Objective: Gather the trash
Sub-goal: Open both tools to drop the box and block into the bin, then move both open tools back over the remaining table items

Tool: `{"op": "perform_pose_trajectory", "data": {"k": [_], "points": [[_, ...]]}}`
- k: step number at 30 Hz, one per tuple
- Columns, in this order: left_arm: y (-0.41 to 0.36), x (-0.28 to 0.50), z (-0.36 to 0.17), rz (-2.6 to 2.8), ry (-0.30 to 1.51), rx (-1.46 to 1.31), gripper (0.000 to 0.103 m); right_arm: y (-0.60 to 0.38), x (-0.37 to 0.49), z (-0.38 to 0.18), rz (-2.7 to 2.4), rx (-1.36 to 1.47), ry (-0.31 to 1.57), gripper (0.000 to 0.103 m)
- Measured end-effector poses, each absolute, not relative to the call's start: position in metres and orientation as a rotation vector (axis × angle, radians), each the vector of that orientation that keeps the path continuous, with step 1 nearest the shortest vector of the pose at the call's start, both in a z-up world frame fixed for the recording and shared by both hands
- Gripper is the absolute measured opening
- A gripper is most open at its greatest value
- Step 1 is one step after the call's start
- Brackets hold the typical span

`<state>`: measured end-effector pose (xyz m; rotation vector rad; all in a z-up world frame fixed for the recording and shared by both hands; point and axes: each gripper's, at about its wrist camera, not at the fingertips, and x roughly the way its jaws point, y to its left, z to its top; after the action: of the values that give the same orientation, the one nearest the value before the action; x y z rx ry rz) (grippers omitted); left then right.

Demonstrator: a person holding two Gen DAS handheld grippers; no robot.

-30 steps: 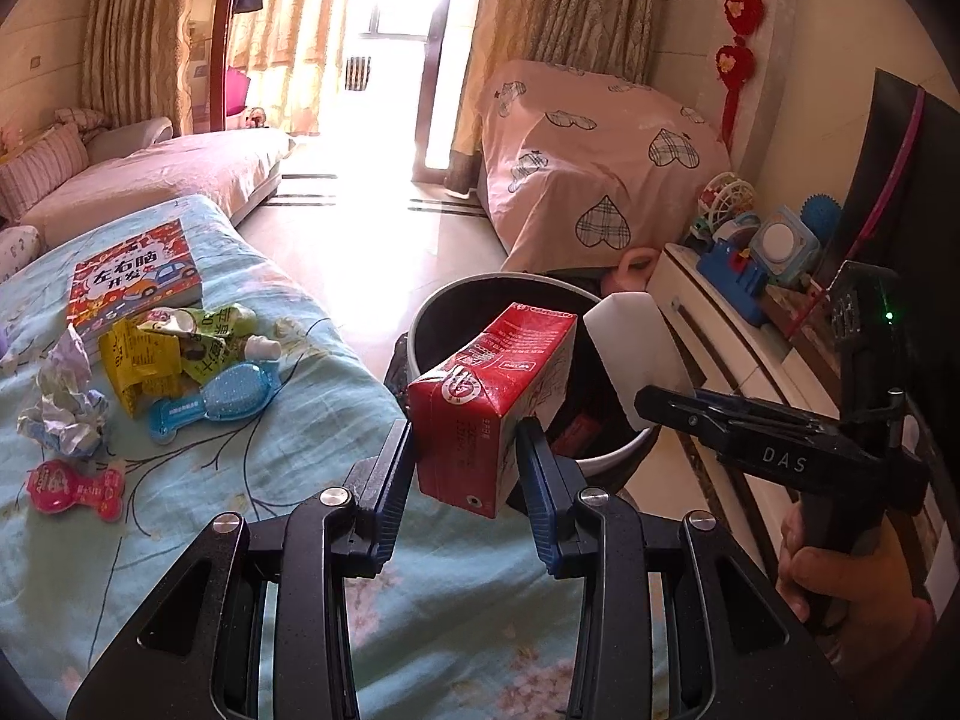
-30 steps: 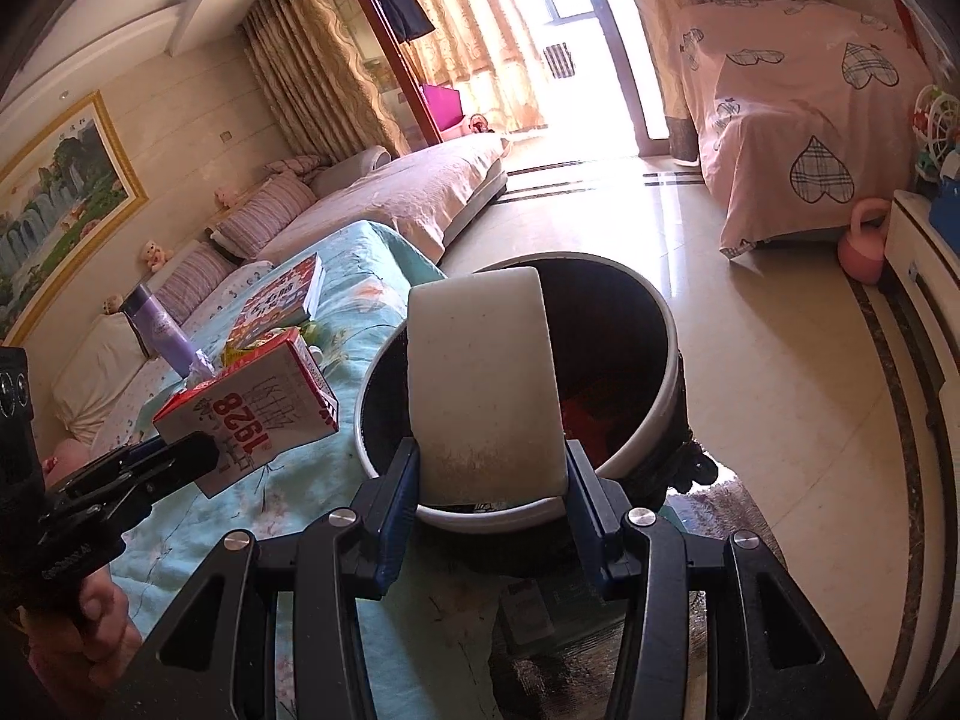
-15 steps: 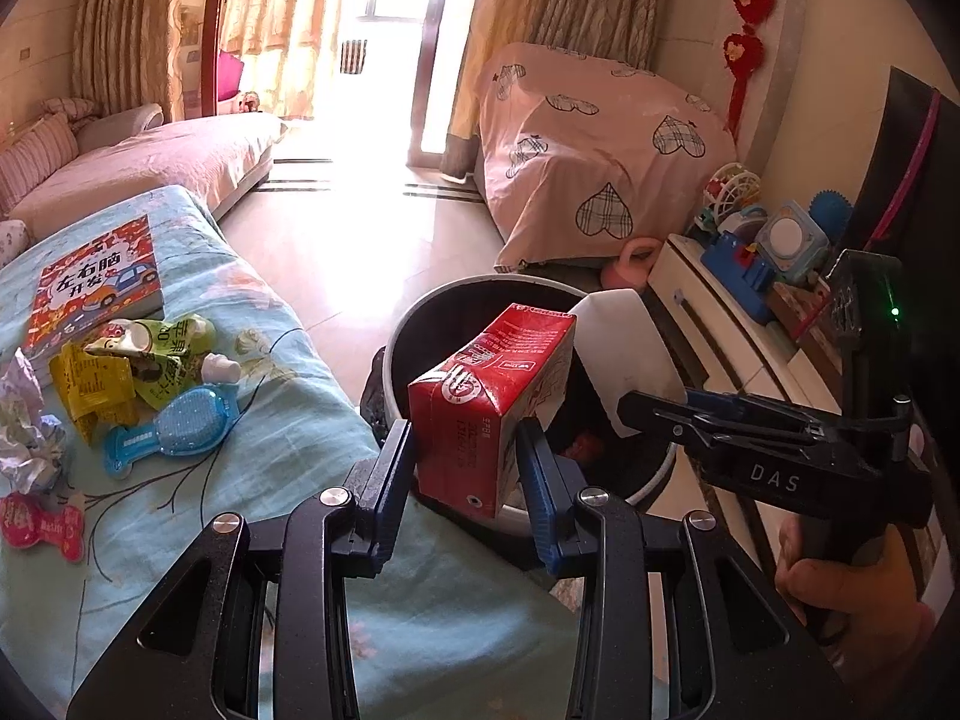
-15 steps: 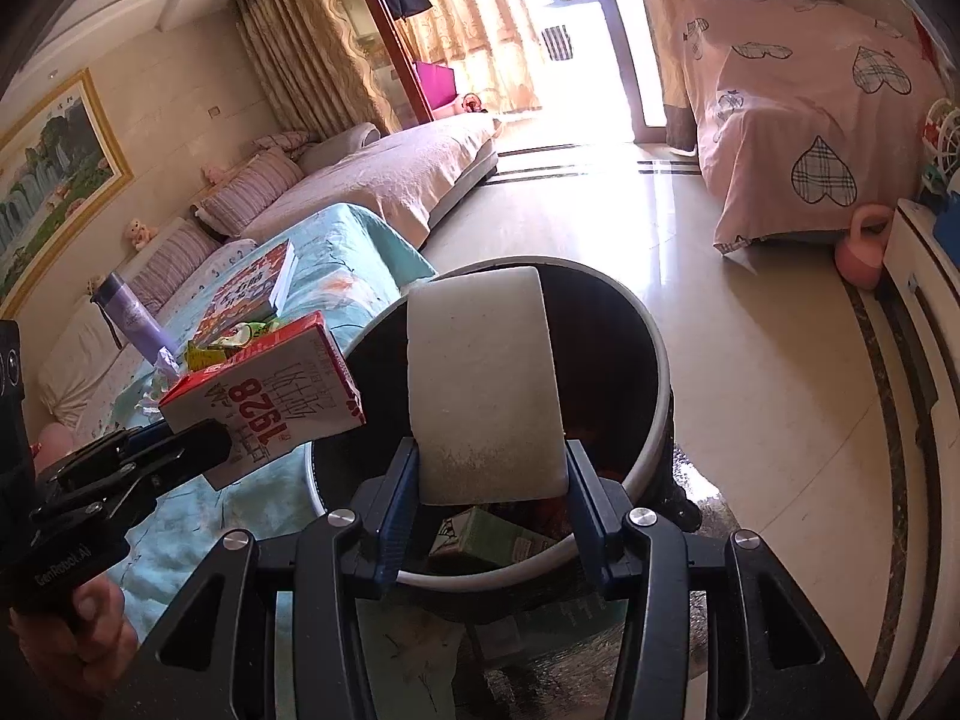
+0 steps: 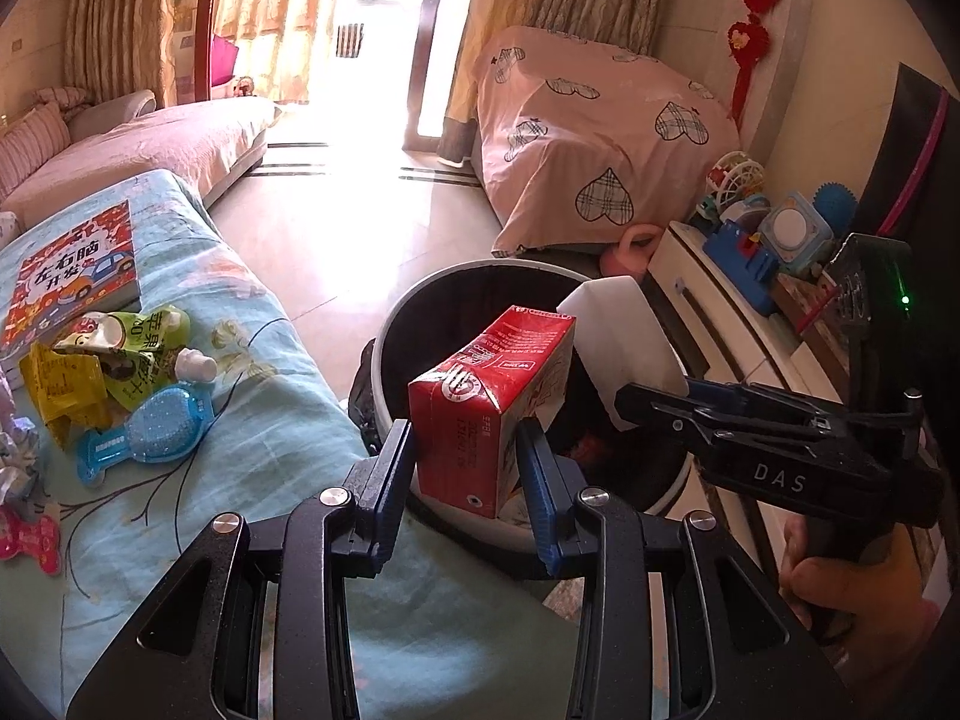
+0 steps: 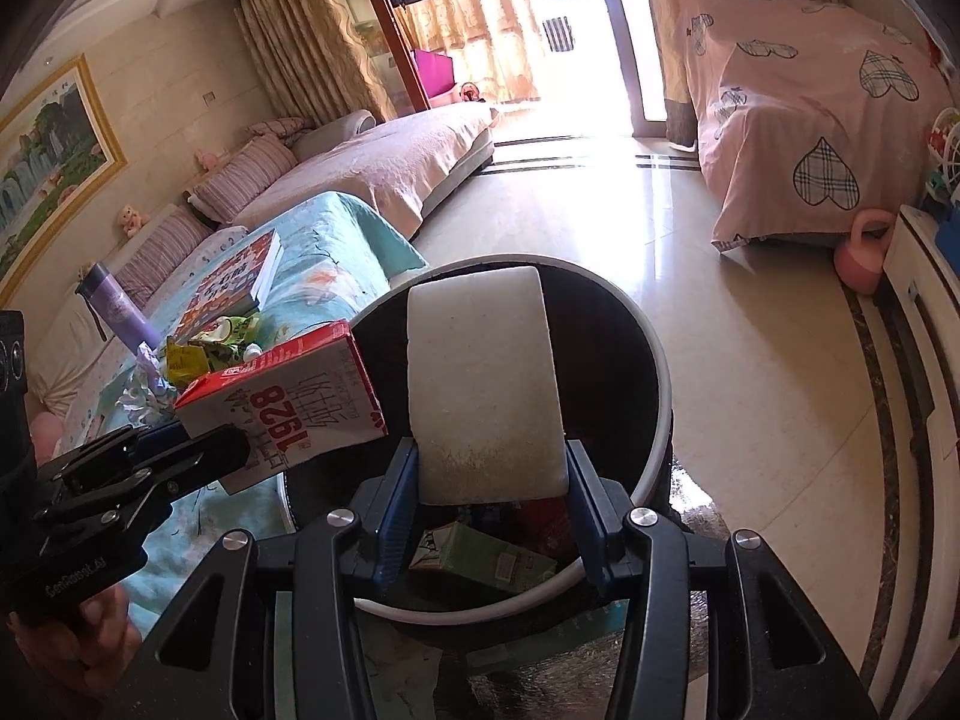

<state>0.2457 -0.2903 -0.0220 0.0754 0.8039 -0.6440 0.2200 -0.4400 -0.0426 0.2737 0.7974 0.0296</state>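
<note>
My left gripper is shut on a red milk carton and holds it over the near rim of a round black trash bin with a white rim. My right gripper is shut on a white foam block above the same bin. The carton also shows at the left of the right wrist view, and the foam block at the right of the left wrist view. A green carton and red trash lie inside the bin.
A table with a light blue cloth holds green and yellow wrappers, a blue brush, crumpled paper, a pink packet and a book. A white cabinet with toys stands right. A pink-covered bed and sofa stand beyond.
Both grippers have moved forward and closer over the bin with their loads. The bin's inside and the trash in it show more in the right wrist view.
</note>
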Motion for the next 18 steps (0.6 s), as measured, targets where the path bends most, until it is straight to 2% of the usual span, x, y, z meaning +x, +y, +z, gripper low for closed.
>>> {"op": "perform_pose_trajectory", "data": {"k": [1,2,5,9,16,18], "points": [[-0.291,0.247,-0.023,-0.643,0.812,0.074,0.035,-0.441,0.221,-0.043,0.029,0.274,0.800,0.050],[-0.291,0.248,-0.024,-0.635,0.821,0.071,0.040,-0.441,0.222,-0.043,0.031,0.275,0.802,0.052],[-0.286,0.247,-0.023,-0.629,0.821,0.044,0.061,-0.443,0.222,-0.043,0.030,0.287,0.804,0.059],[-0.273,0.241,-0.022,-0.624,0.816,0.014,0.062,-0.445,0.216,-0.039,0.022,0.307,0.781,0.069],[-0.234,0.225,-0.027,-0.584,0.828,-0.043,0.065,-0.433,0.200,-0.029,0.039,0.325,0.737,0.080],[-0.219,0.221,-0.029,-0.566,0.834,-0.065,0.065,-0.425,0.195,-0.027,0.038,0.333,0.720,0.088]]}}
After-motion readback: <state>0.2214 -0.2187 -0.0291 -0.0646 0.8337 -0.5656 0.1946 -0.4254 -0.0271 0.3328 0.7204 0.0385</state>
